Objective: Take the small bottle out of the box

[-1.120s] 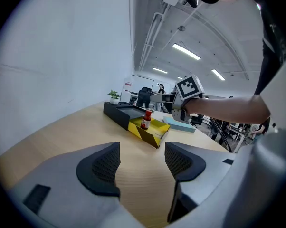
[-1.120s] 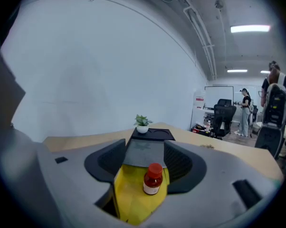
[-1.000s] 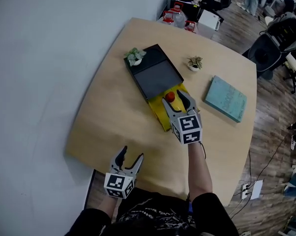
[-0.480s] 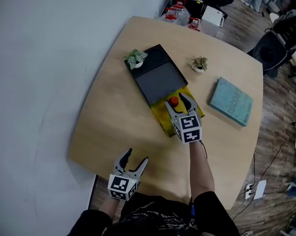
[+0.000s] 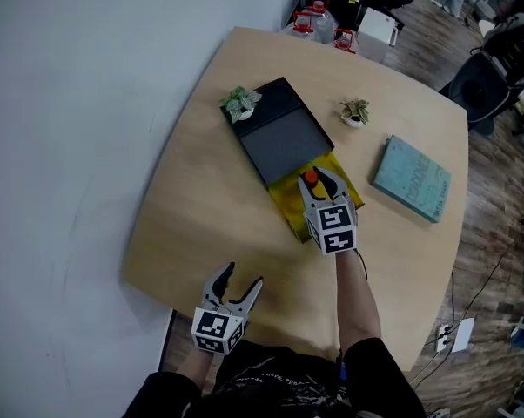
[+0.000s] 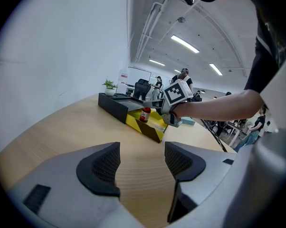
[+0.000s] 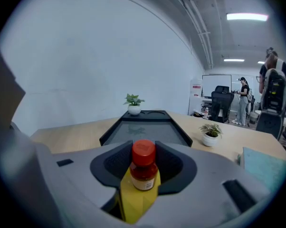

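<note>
Sm. red-cap bottle (image 7: 144, 169) upright in open yellow box (image 5: 286, 205).

No print can be read on the small bottle (image 7: 144, 167) or the book (image 5: 412, 178)

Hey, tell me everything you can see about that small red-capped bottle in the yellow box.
The small bottle has a red cap, dark reddish contents and a pale label. It stands upright in the open yellow box, close to the black tray. The right gripper has just been closing its jaws, and their dark pads now press on both sides of the bottle.
</note>
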Available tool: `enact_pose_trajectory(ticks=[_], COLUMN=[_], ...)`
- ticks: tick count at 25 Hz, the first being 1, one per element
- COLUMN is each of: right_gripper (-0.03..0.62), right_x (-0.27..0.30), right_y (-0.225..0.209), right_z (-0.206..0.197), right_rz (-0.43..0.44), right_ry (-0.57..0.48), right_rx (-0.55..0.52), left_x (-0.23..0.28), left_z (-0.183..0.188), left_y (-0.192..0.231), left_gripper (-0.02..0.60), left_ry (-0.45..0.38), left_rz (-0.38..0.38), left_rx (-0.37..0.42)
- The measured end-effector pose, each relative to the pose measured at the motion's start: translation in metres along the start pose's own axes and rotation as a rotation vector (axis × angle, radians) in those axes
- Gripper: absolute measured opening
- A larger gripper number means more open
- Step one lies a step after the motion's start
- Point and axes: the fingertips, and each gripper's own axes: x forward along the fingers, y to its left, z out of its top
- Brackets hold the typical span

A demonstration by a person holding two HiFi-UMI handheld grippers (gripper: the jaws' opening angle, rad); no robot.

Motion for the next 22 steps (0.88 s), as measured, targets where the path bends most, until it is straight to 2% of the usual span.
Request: enact_pose_trajectory(ticks=[8,17,22], right_gripper=[0.15,0.15,0.15], right_x=[-0.029,-0.065,-0.091], right_y=[0.006,0.016,0.022], right_z=[0.024,0.055,0.071], right_rz=[-0.024,-0.019,-0.018], right_ry=[-0.064,-0.103,-0.113], right_rx=[-0.003,-0.036,-0.064], left_x=[-0.014,-0.029,-0.041], left_z=[-0.002,0.001,0.004], left_y=[0.0,-0.009,-0.015], left_gripper=[0.301,0.301,0.301], left_ry=[-0.005,-0.052,-0.077], left_rz=[0.003,-0.002,0.005], left_rx=[-0.011,-0.059,-0.058])
